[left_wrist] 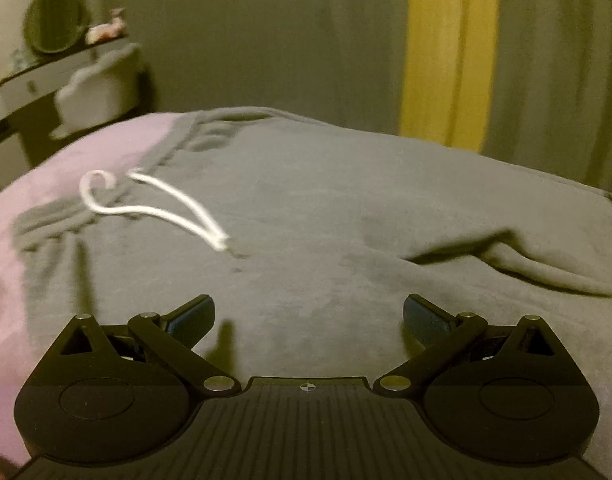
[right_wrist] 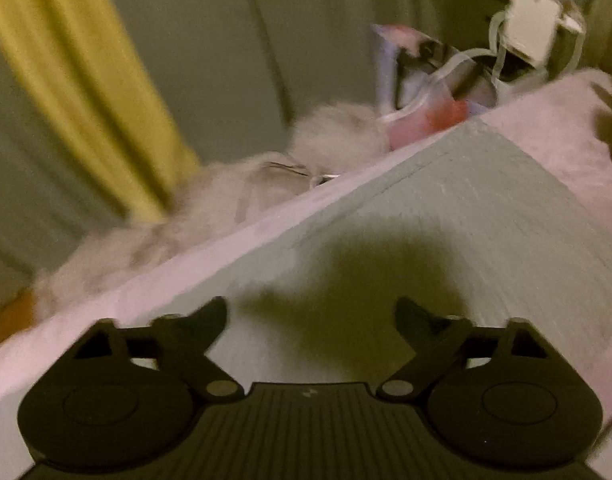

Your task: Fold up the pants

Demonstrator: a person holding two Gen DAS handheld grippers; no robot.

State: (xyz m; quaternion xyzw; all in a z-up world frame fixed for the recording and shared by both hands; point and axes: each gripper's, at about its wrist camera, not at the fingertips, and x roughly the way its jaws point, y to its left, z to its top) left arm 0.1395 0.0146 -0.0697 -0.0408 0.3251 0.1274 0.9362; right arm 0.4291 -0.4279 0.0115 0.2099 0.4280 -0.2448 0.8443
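Grey sweatpants (left_wrist: 325, 208) lie spread on a pink bed cover (left_wrist: 86, 152). Their waistband is at the far left, with a white drawstring (left_wrist: 154, 204) lying across the fabric. A fold of the pants rises at the right (left_wrist: 545, 264). My left gripper (left_wrist: 309, 316) is open and empty, just above the pants near their near edge. In the right wrist view a pant leg (right_wrist: 445, 220) runs away towards the far right on the pink cover (right_wrist: 565, 132). My right gripper (right_wrist: 310, 320) is open and empty above that leg. The view is blurred.
A side table with a round mirror (left_wrist: 56, 18) stands at the far left. Grey and yellow curtains (left_wrist: 449, 52) hang behind the bed. Beyond the bed's edge lie fluffy grey fabric (right_wrist: 333, 132), a colourful bag (right_wrist: 421, 92) and a white bag (right_wrist: 533, 28).
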